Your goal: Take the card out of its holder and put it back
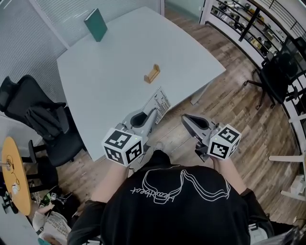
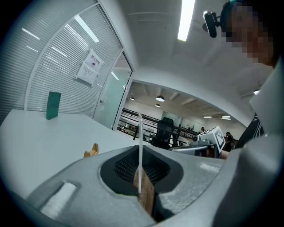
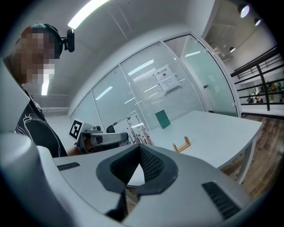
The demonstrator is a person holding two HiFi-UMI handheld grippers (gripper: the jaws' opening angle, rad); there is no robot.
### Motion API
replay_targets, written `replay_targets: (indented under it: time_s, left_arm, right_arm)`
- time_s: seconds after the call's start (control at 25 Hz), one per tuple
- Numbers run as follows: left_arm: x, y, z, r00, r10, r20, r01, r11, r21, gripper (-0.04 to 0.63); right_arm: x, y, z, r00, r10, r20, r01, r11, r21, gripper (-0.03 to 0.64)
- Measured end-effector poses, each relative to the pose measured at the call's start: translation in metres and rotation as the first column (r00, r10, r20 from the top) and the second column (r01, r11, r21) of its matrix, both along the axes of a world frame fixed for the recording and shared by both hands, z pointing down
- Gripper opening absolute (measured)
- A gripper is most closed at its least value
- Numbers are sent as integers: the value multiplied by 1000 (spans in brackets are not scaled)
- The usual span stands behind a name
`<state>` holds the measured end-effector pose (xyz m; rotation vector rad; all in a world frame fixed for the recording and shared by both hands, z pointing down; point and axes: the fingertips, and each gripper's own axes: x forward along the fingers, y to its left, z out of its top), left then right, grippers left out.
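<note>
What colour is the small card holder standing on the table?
Light wooden brown. The card holder shows best in the head view.

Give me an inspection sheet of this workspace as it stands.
Surface: white table, mostly bare.
Job's things: card is out of the wooden holder, which stands empty mid-table.
Clutter: green block upright near the far edge.
Grippers: left gripper shut on the card; right gripper shut, nothing between its jaws.
Cables: nothing seen.
Surroundings: black chair, shelving, wood floor.
</note>
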<state>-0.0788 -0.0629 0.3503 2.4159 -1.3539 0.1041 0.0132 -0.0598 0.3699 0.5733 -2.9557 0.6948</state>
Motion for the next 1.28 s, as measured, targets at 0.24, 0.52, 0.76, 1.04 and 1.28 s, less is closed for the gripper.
replay_targets:
  time_s: [0.24, 0.52, 0.76, 1.04, 1.28]
  left_arm:
    - [-29, -55, -4, 999, -3, 34, 3, 1000, 12, 25]
    - [-53, -112, 3, 999, 0, 52, -1, 1000, 21, 25]
    - [-71, -162, 16, 996, -7, 87, 3, 999, 47, 25]
    - [-87, -211, 38, 995, -15, 99, 10, 999, 53, 25]
    - [-101, -244, 66, 995, -25, 96, 22, 999, 36, 25]
  right_arm:
    - [-13, -41, 5, 1000, 29, -4, -29, 999, -27, 9]
    - [-31, -80, 14, 999, 45, -17, -46, 997, -56, 9]
    - [-38, -112, 29, 997, 66, -34, -69, 994, -88, 9]
    - [-38, -143, 46, 994, 100, -50, -105, 986, -128, 9]
    - [-41, -159, 61, 990, 122, -70, -132, 978, -164, 9]
